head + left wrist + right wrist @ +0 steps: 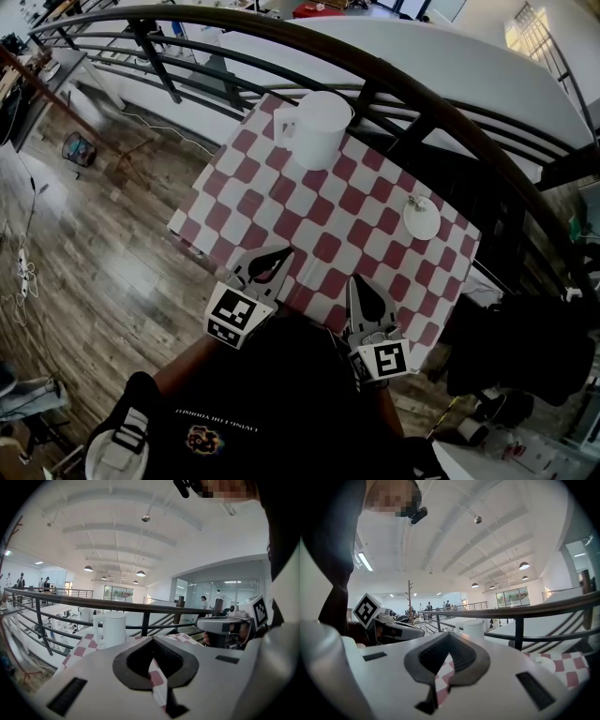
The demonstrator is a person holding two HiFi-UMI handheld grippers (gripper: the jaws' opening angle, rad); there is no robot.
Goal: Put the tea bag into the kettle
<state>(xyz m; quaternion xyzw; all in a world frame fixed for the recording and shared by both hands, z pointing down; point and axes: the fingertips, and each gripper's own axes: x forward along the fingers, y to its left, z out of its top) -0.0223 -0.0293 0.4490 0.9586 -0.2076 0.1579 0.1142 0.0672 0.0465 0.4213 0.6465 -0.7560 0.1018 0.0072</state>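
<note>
Both pairs of jaws are closed tip to tip with nothing between them. In each gripper view you see only checked cloth through the gap behind the pads. Your left gripper (284, 252) and right gripper (359, 283) sit side by side at the near edge of the table (281, 202), close to your body. That reads as a resting stance, neither reaching nor carrying.

The kettle (317, 129) stands at the far side, a little left of centre, just inside the railing (403, 80). From above I can't tell whether its lid is on or off. The saucer (427, 225) lies well apart from it, toward the right edge. A small pale thing on the saucer's far part looks like the tea bag (414, 202), though it is too small to be sure. If so, the bag is on the right and the kettle is far and left, so your right gripper is the nearer one to the bag.

You hold both grippers almost level, tipped slightly down, with the noses pointing away across the table. The marker cubes are nearest to you. The left gripper lines up roughly with the kettle.
</note>
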